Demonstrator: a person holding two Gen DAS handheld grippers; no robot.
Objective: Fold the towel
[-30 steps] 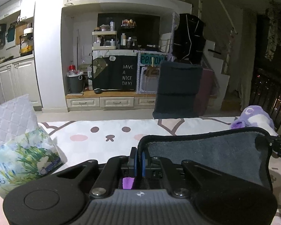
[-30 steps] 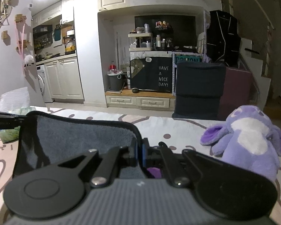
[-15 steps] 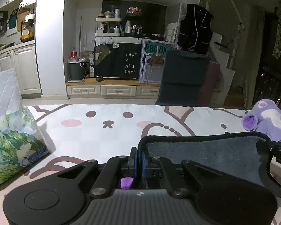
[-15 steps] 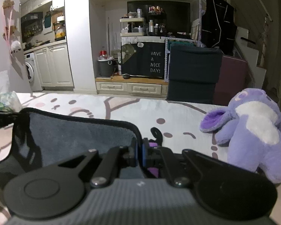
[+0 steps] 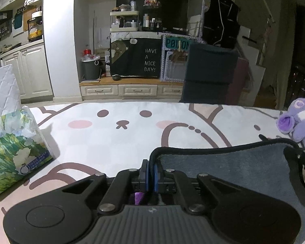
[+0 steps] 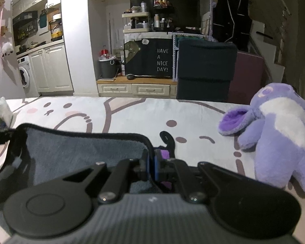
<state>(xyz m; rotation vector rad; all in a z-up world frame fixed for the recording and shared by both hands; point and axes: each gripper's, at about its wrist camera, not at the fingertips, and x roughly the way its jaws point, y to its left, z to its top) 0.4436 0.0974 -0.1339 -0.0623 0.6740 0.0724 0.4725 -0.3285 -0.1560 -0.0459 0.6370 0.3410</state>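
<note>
Both grippers, left gripper (image 5: 150,174) and right gripper (image 6: 151,167), pinch the grey towel (image 5: 223,162) at lower frame; uneven tension could slip a corner free.

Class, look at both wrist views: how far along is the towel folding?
Done: both corners gripped. In hand: left gripper and right gripper hold the towel by one edge, stretched between them above the mat. Left: no fold visible; lay it over and flatten.
</note>
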